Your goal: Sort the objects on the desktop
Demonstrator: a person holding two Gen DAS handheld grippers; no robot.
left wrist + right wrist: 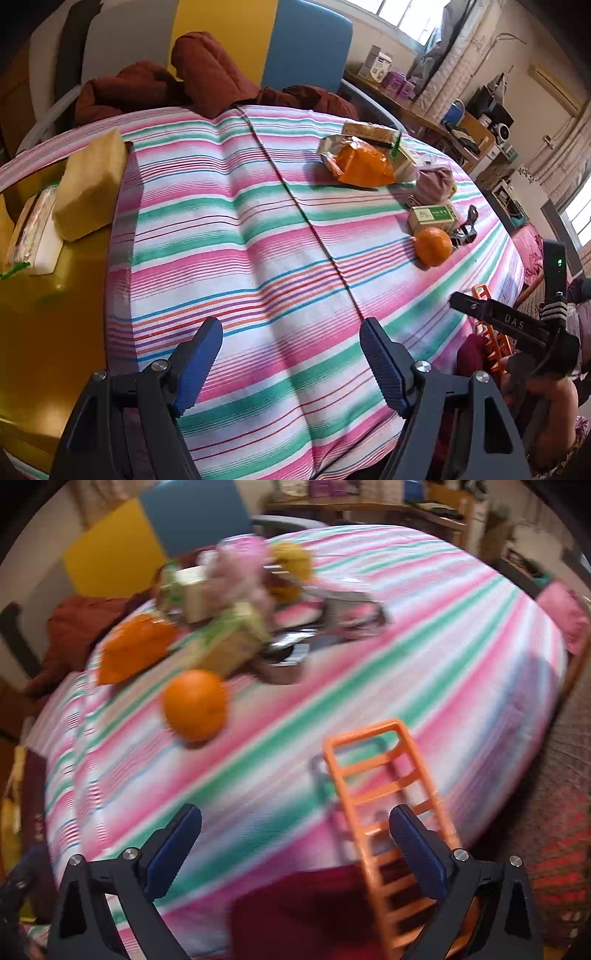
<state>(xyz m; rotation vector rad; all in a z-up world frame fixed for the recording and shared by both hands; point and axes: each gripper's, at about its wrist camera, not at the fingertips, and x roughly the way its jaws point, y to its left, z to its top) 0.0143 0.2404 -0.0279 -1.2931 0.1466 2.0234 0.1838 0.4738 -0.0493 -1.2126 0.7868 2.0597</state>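
Observation:
A striped cloth point(236, 229) covers the table. On its far right lie an orange point(433, 241), a green-and-white box point(432, 218), an orange snack bag point(360, 162), a mauve pouch point(436, 184) and a black clip point(467, 225). My left gripper point(291, 354) is open and empty over the near middle of the cloth. My right gripper point(295, 849) is open and empty at the table's near edge; it also shows in the left wrist view point(509, 325). The orange point(195, 704) lies ahead of it, with the snack bag point(133, 653) and box point(229, 642) beyond. This view is blurred.
An orange slatted basket point(388, 812) stands at the near table edge beside my right fingertip. A yellow tray point(51, 314) at the left holds a yellow packet point(88, 184) and a wrapped pack point(33, 236). A dark red garment point(207, 77) lies behind the table.

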